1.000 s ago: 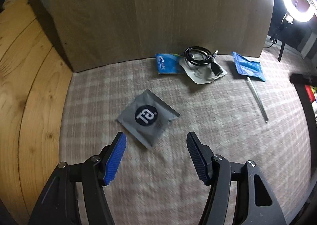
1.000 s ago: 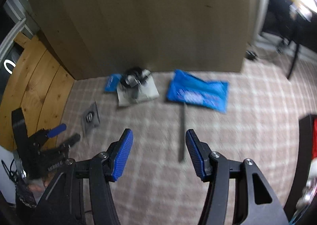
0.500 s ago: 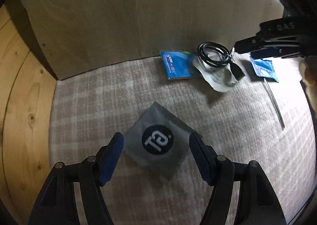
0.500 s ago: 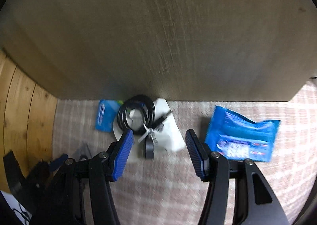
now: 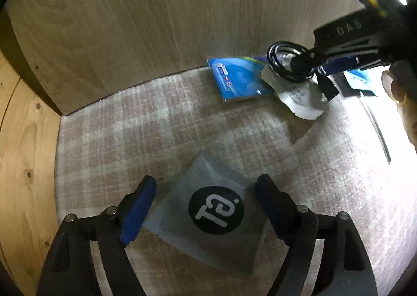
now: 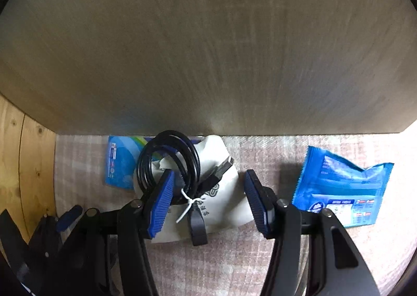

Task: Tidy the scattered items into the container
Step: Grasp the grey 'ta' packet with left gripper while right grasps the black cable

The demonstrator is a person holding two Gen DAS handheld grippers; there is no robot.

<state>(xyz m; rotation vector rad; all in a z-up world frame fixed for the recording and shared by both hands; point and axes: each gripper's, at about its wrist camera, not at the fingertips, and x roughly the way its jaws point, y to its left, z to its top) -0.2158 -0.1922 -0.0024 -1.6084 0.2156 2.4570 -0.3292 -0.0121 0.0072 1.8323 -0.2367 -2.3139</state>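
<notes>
Down on the checked cloth [image 5: 161, 124] by the wooden panel [image 5: 135, 25]: left hand-held gripper [image 5: 206, 201] now low over the grey sachet [image 5: 208, 215], which lies flat between the blue pads, touching neither. A second ago the sachet lay ahead of the fingertips; now it sits inside the gap. Jaws have just been opening and stand wide.

Right hand-held gripper [image 6: 207, 199] has swung across from open cloth, where a thin rod lay ahead of it, to the pile at the foot of the panel. It now straddles the coiled black cable [image 6: 169, 163], tied with a white twist tie, that rests on a white pouch [image 6: 221, 207]. Jaws have just been closing a little, yet a gap shows between pads and cable; nothing gripped.

Blue card packet [image 6: 121, 163] lies partly under the coil and pouch, left of them. Blue wipes pack [image 6: 341, 189] lies apart to the right. From the left camera, the right tool and a fingertip [image 5: 398, 87] now fill the upper right corner.
</notes>
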